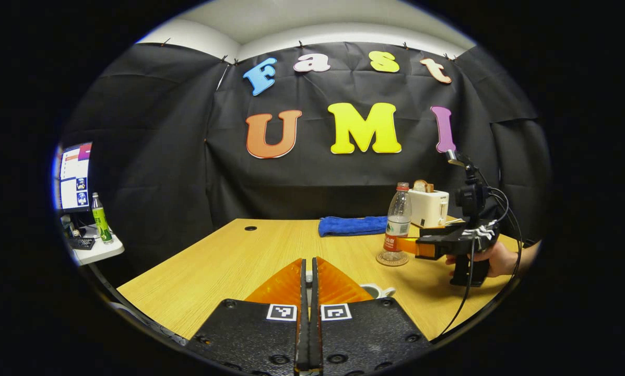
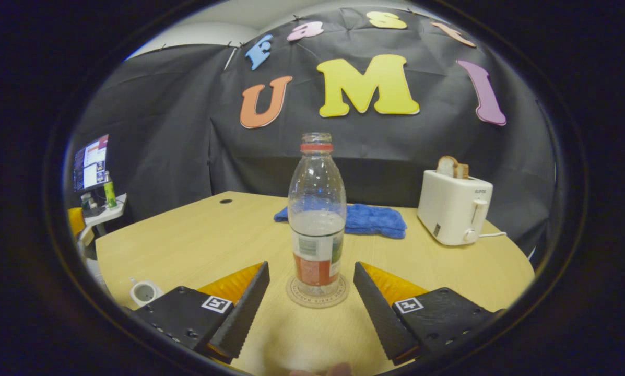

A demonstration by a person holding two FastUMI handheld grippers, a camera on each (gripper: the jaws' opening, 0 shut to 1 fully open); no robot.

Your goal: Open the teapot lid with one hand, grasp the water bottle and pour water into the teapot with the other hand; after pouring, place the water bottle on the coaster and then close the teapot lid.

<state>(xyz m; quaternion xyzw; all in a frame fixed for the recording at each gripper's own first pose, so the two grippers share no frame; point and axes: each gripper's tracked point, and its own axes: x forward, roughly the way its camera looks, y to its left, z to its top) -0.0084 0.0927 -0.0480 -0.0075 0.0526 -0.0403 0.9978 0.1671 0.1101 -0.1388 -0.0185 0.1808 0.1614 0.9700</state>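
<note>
A clear water bottle (image 2: 316,219) with no cap, partly filled, stands upright on a round coaster (image 2: 317,296). My right gripper (image 2: 310,267) is open, with one finger on each side of the bottle's base and neither touching it. From the left gripper view, the same bottle (image 1: 398,222) and right gripper (image 1: 403,245) are at the right, held by a hand (image 1: 495,258). My left gripper (image 1: 308,269) is shut on a thin pale piece, the teapot lid's knob, which is mostly hidden. The white teapot (image 1: 377,290) peeks out just right of its fingers. Its open mouth (image 2: 145,291) shows at the table's near left.
A blue cloth (image 2: 367,219) lies at the back of the wooden table (image 2: 202,240). A white toaster (image 2: 454,208) with bread in it stands at the back right. To the far left, a side desk (image 1: 95,250) holds a monitor and a green bottle.
</note>
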